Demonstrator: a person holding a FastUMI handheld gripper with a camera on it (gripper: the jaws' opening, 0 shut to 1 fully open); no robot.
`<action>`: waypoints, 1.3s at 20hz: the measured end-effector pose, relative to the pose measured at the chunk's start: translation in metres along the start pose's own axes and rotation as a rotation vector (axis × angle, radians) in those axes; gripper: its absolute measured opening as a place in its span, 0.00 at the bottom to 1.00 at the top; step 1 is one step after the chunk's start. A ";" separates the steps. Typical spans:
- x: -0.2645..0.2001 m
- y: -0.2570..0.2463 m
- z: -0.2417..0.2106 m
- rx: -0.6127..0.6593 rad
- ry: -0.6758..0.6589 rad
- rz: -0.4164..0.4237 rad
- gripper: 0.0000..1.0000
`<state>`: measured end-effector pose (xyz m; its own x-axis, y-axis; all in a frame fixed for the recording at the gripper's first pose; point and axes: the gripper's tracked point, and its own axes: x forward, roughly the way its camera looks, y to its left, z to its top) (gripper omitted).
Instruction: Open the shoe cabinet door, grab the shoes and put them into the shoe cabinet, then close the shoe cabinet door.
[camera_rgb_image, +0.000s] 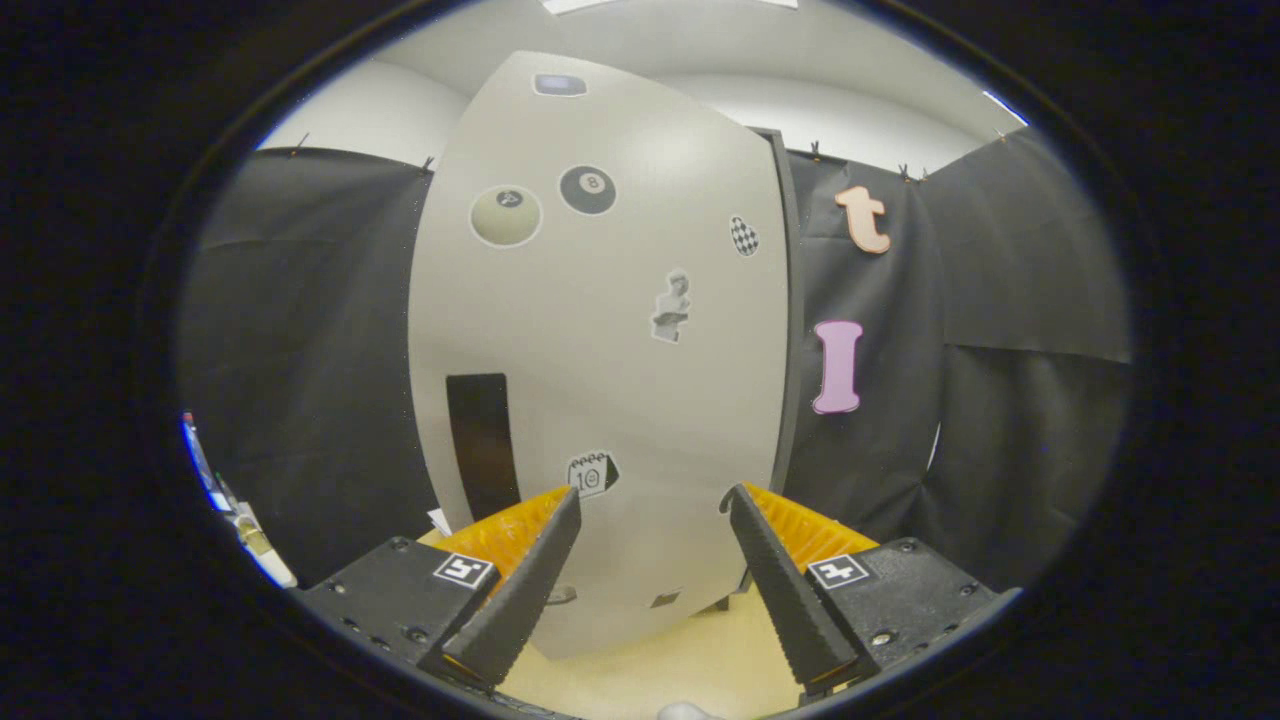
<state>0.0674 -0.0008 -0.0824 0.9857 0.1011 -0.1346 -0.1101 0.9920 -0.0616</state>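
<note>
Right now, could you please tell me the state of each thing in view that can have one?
Cabinet door: shut, upright, stickers on its face.
Handle: dark vertical strip near the door's left edge, untouched.
Gripper: fingers open, nothing between them, aimed at the door's lower part.

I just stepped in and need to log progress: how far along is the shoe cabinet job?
Nothing looks done yet, or it is finished; one picture cannot say which. The cabinet door stands shut, with its dark handle just beyond the fingers. The gripper is open and holds nothing. If at the start, opening the door, loading shoes and closing remain.
</note>
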 end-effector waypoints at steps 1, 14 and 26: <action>0.002 0.002 -0.001 -0.003 0.000 -0.003 0.99; -0.011 0.016 0.016 -0.015 -0.001 0.034 0.99; -0.054 0.000 0.055 0.031 -0.030 -0.040 0.99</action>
<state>0.0212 -0.0018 -0.0209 0.9926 0.0633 -0.1033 -0.0673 0.9971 -0.0355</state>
